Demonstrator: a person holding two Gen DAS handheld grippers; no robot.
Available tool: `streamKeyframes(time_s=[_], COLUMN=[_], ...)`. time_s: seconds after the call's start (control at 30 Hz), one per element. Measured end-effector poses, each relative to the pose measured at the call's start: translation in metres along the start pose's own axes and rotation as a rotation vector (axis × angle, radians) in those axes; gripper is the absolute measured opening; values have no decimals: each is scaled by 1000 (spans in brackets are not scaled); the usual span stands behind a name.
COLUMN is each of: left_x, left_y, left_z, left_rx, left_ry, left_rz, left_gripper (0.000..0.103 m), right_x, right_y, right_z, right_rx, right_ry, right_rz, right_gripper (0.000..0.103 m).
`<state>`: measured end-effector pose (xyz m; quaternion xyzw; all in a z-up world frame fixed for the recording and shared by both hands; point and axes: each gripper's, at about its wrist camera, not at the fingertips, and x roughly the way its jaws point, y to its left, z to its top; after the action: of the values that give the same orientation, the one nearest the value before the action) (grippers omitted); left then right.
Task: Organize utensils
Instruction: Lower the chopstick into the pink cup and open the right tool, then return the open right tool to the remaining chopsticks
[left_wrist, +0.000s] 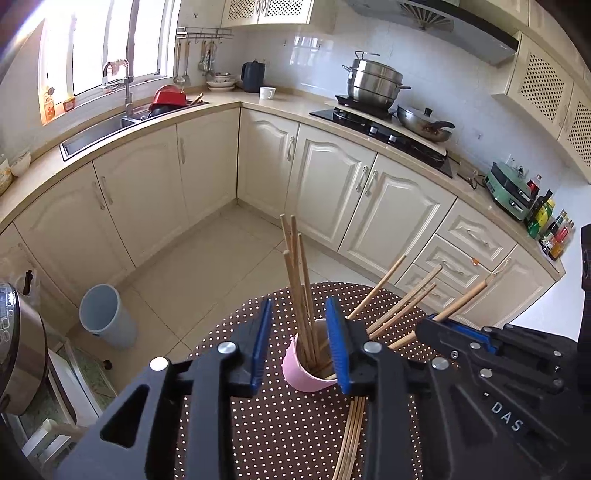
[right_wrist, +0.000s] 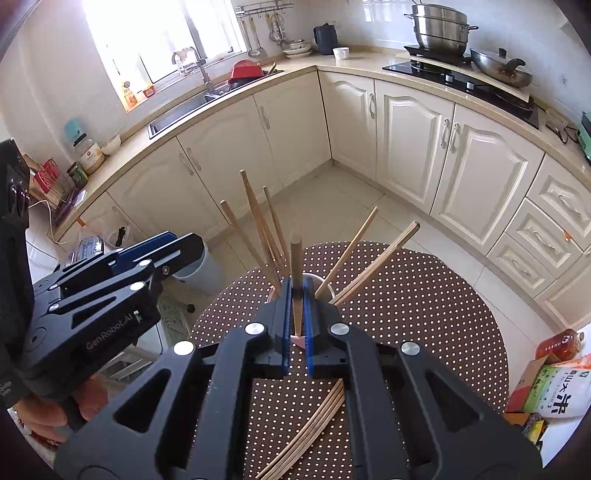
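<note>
A pink cup (left_wrist: 308, 373) is standing on the polka-dot worktop (left_wrist: 288, 424), and everything here is being placed against it. Several wooden chopsticks (left_wrist: 295, 280) are already leaning in the cup, some steeply, others fanned out toward the stove side. A loose bundle of chopsticks (left_wrist: 351, 435) is lying flat on the worktop on the near side of the cup, its long axis running away from the cup toward the cameras.

The right gripper (right_wrist: 296, 306) is being held directly over the cup's mouth, its jaws closed on a single chopstick (right_wrist: 295, 258) whose long axis is standing nearly upright, lower end pointing down into the cup. The left gripper (left_wrist: 299, 347) is being held with its jaws parted on either side of the cup, the pads not pressing on it; nothing is being carried by it.

The held chopstick is judged to be already lined up with the opening, so the coming move turns on a straight lowering and release. The flat bundle is judged to be about equally reachable by both hands.
</note>
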<state>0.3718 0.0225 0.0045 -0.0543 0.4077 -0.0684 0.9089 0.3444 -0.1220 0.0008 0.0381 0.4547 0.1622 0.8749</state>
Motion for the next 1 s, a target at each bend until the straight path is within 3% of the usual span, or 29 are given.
streamKeyframes(time_s=[0.47, 0.77, 0.87, 0.9, 1.0], left_x=[-9, -15, -18, -18, -22], left_y=[4, 1, 0, 0, -1], left_z=[-8, -12, -14, -15, -18], left_rx=[-12, -11, -15, -15, -15], left_ry=[6, 14, 16, 16, 15], left_rz=[6, -2, -4, -5, -3], left_gripper=[43, 44, 45, 45, 45], right_x=[-6, -13, -18, -20, -24], right_y=[0, -1, 0, 0, 0], right_z=[-6, -10, -12, -12, -14], right_rx=[40, 59, 58, 59, 65], right_ry=[1, -8, -18, -23, -37], right_rz=[28, 35, 43, 43, 46], right_gripper=[7, 9, 21, 31, 34])
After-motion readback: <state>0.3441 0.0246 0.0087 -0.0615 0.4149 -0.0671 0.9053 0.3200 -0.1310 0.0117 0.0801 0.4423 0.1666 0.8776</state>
